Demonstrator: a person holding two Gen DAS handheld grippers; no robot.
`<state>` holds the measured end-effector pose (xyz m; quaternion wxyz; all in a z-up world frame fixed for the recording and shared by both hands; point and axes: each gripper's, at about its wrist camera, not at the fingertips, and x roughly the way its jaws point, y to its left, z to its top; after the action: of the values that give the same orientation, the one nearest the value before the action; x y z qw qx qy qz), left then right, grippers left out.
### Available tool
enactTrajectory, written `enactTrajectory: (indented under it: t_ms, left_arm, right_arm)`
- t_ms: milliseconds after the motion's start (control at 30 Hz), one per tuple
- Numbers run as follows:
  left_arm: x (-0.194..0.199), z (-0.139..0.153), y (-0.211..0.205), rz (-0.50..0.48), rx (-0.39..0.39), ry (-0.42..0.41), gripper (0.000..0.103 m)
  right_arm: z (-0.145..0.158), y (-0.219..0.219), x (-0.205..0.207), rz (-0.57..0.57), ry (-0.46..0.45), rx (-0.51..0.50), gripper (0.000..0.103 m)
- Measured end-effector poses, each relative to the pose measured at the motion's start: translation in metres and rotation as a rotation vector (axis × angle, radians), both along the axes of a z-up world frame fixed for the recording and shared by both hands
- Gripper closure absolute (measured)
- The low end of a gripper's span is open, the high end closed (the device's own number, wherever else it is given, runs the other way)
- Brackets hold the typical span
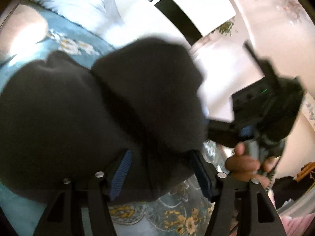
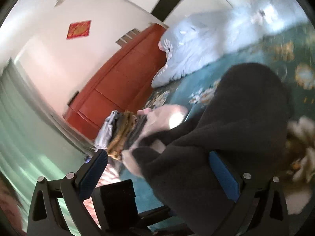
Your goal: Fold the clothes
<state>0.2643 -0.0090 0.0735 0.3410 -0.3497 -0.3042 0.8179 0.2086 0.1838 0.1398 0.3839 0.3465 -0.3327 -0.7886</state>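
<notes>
A dark grey fleece garment [image 1: 102, 108] fills most of the left wrist view and bulges between the fingers of my left gripper [image 1: 163, 169], whose jaws stand wide apart with the cloth lying between them. In the right wrist view the same garment [image 2: 226, 137] drapes over the right finger [image 2: 222, 175] of my right gripper [image 2: 157, 169], whose jaws are wide apart. The right gripper's body [image 1: 271, 106] and the hand holding it [image 1: 244, 163] show at the right of the left wrist view. The frames are blurred.
A teal bedspread [image 2: 196, 84] with a flower pattern lies under the garment. A pale blue quilt [image 2: 193, 47] is bunched at the head of the bed. A pile of folded clothes [image 2: 122, 133] sits near the bed's edge. A red-brown cabinet [image 2: 122, 78] stands by the white wall.
</notes>
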Motion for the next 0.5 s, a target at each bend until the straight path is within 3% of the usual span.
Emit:
enactTrajectory:
  t_ms: [67, 167, 300, 500]
  left_arm:
    - [-0.001, 0.005, -0.006, 0.035, 0.024, 0.021, 0.030]
    - [-0.009, 0.012, -0.009, 0.071, 0.064, 0.020, 0.028]
    - [-0.024, 0.028, 0.004, 0.060, 0.030, 0.022, 0.026]
    - [-0.043, 0.039, 0.030, 0.104, -0.075, -0.002, 0.026]
  right_arm:
    - [-0.009, 0.003, -0.002, 0.012, -0.038, -0.051, 0.000]
    - [-0.007, 0.007, 0.002, 0.011, -0.013, -0.074, 0.000]
    - [-0.005, 0.020, 0.005, -0.003, 0.017, -0.123, 0.000]
    - [-0.017, 0.051, 0.008, -0.052, -0.012, -0.201, 0.000]
